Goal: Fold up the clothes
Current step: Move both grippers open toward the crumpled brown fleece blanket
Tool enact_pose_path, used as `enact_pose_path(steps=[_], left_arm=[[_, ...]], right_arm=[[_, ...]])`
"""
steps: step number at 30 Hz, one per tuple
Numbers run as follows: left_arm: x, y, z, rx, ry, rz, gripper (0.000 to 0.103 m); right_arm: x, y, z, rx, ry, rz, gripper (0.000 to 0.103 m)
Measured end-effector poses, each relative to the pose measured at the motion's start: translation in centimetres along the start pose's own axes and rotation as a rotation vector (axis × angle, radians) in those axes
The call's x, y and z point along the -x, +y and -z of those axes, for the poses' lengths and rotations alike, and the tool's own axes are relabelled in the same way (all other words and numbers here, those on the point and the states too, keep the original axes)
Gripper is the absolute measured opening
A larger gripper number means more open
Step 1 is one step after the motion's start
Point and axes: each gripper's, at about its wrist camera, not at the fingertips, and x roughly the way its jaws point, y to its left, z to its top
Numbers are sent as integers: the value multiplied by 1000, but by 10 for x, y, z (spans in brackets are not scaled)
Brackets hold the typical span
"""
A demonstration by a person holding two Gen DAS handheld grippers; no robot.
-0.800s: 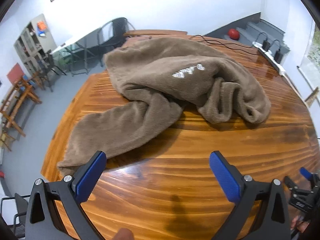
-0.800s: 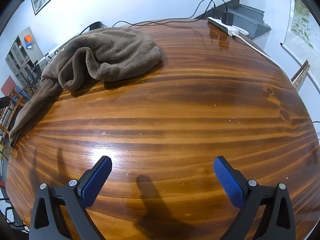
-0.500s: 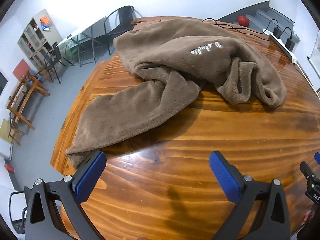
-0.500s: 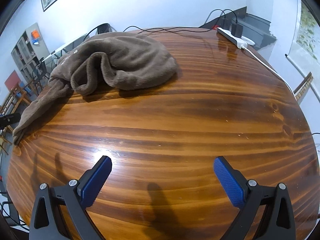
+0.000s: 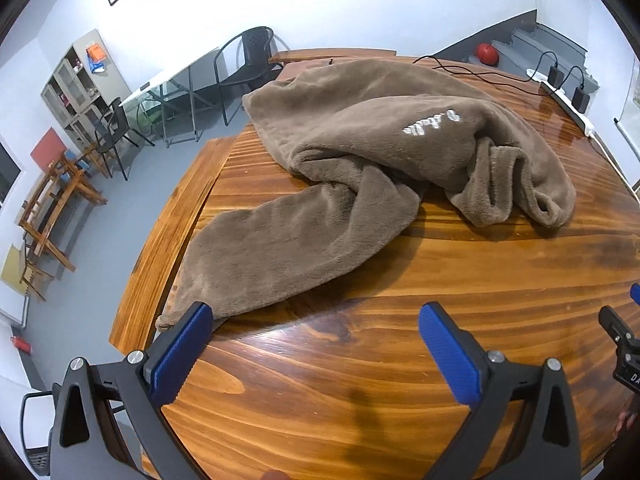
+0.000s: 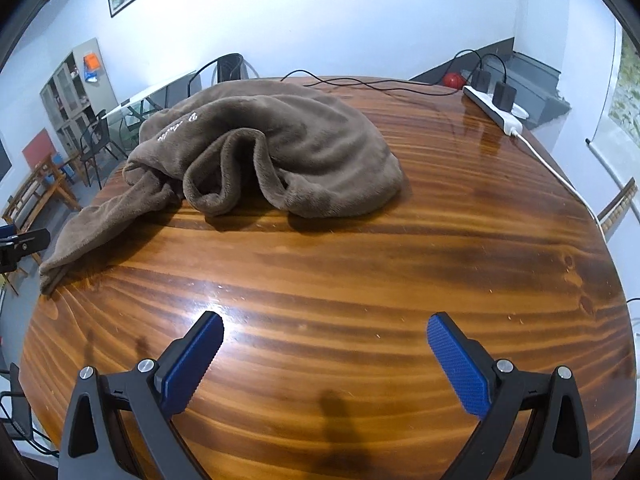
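Note:
A brown fleece garment (image 5: 360, 168) with white lettering lies crumpled on the wooden table (image 5: 400, 340). One long part of it stretches to the table's left edge. My left gripper (image 5: 316, 332) is open and empty above the table, its left fingertip (image 5: 188, 332) just in front of the garment's near end. In the right wrist view the garment (image 6: 288, 160) lies at the far left. My right gripper (image 6: 324, 344) is open and empty over bare wood, well short of it.
A white power strip (image 6: 492, 112) with plugged-in adapters and cables lies at the table's far right. Chairs (image 5: 248, 64), a glass desk and a cabinet stand beyond the table's left edge. The right gripper's tip (image 5: 624, 336) shows at the left view's right edge.
Both grippers have moved closer to the garment, which looks larger now. The left fingertip now nearly reaches its near end. Both grippers stay open.

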Motion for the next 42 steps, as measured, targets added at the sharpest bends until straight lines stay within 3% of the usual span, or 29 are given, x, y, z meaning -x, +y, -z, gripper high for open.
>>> enact_pose_path(steps=[12,19,26,34,42], left_arm=[[-19,13,-3,-33,22,-2,103],[-30,21,-6,-40,35,3,103],[-45,32,-9,-44,42,-2,103],[-63,27,-13,-71,62,50,100],[-67,26,-16,-82,66,90,96]], right_arm=[[-13,9,-30,-42,4,112,103],[-27,21,-45,-28,11,132,103],[-45,33,-56,2,-1,84,103],[-66,31,-61,10,-3,9,103],[-87,51,-78,130,-6,-6,103]])
